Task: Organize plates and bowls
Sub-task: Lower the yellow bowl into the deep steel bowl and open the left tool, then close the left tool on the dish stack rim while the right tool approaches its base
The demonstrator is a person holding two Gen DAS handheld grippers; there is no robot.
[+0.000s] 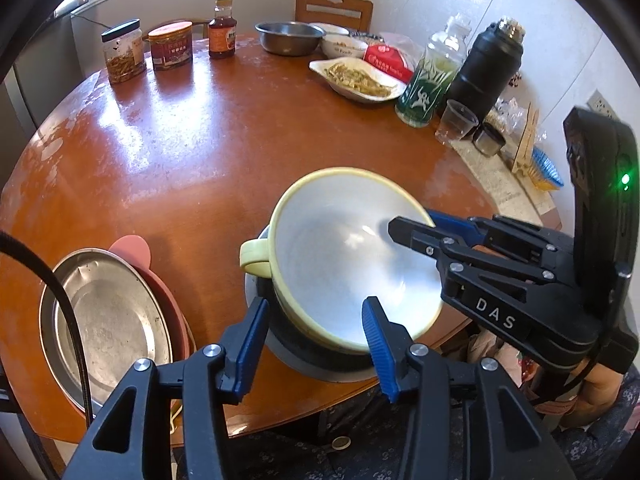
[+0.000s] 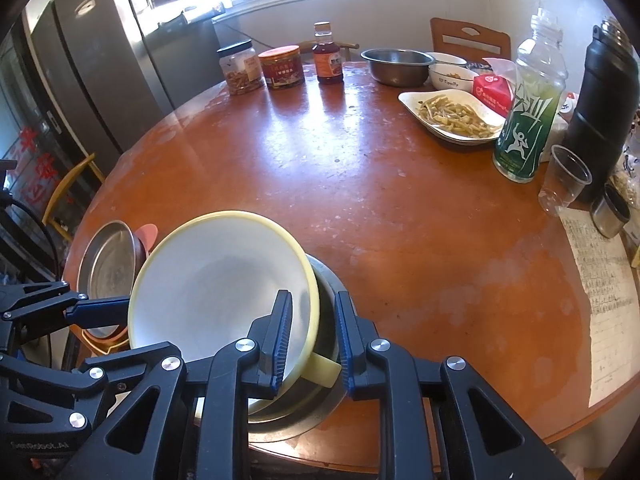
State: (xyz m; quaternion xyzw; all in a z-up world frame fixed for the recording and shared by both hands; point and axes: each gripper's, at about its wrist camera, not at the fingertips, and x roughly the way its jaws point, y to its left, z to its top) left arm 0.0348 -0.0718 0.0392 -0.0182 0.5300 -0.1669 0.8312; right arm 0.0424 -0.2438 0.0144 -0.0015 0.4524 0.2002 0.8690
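Note:
A pale yellow bowl with a white inside and side handles (image 1: 352, 256) (image 2: 216, 288) sits tilted in a steel bowl (image 1: 320, 360) (image 2: 324, 392) near the table's front edge. My right gripper (image 2: 310, 336) (image 1: 412, 224) straddles the yellow bowl's rim, one finger inside and one outside, jaws a little apart. My left gripper (image 1: 316, 344) is open, one finger outside the bowl's near rim and one over its inside; its fingertip shows in the right wrist view (image 2: 100, 312). A steel plate (image 1: 108, 320) (image 2: 108, 268) lies on a pink plate (image 1: 160, 292) to the left.
Round brown table (image 1: 180, 140) (image 2: 400, 220). At the back: jars (image 1: 124, 52), sauce bottle (image 1: 222, 28), steel basin (image 1: 288, 38), white dish of food (image 1: 360, 80), green bottle (image 1: 432, 76), black flask (image 1: 488, 64), plastic cup (image 1: 456, 120). Papers (image 2: 600, 292) on the right. Fridge (image 2: 100, 60).

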